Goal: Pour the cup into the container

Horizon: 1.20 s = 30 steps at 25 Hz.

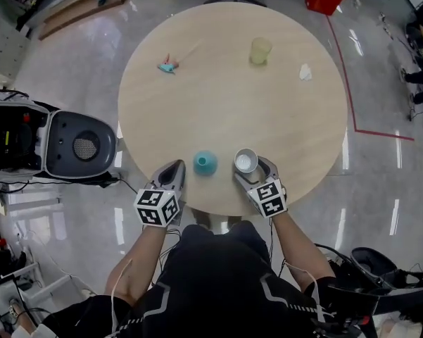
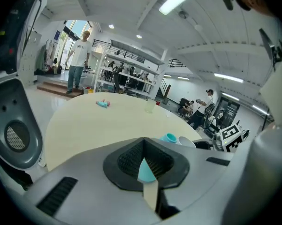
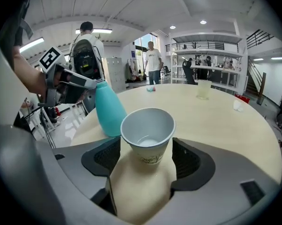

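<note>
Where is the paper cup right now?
Head view: the paper cup stands at the table's near edge, right of centre, between the right gripper's open jaws, just right of the teal bottle.

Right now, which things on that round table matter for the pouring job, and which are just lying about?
Part of the job: white paper cup; teal container beside it.
Just lying about, at the far side: yellowish cup; small teal toy; white scrap.

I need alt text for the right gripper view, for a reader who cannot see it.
A white paper cup stands on a round table between the open fingers of the right gripper. A teal container stands just behind it, to the left.
</note>
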Available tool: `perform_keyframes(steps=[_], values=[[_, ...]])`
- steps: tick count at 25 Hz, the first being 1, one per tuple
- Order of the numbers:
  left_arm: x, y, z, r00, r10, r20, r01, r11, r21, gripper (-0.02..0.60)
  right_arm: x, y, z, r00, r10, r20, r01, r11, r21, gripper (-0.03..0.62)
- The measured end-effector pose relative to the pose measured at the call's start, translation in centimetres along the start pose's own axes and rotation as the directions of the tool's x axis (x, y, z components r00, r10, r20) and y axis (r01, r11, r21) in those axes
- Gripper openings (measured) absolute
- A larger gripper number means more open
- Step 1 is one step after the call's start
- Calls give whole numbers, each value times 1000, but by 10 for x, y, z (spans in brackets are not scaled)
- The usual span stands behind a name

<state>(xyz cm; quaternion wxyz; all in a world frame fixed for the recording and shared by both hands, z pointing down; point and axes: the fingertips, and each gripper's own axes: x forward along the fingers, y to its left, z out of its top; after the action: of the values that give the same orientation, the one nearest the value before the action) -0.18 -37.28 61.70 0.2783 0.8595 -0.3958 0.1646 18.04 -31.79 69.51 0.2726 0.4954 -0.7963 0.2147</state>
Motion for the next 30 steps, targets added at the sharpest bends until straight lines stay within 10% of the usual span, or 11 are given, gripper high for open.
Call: perform_keyframes(steps=[15,22,30], values=[[-72,-21,56,981,-89,175,76,994,78,0,-97,58,102,965,-62,256,55,998,34,315],[-41,-60,93,955,-134,264,128,991,41,0,-120,15,163,914,-17,406,2,999,36,19],[-62,-92,89,931,-226,286,220,974,51,0,-138,23,173,902,33,431,-47,999,23,6]])
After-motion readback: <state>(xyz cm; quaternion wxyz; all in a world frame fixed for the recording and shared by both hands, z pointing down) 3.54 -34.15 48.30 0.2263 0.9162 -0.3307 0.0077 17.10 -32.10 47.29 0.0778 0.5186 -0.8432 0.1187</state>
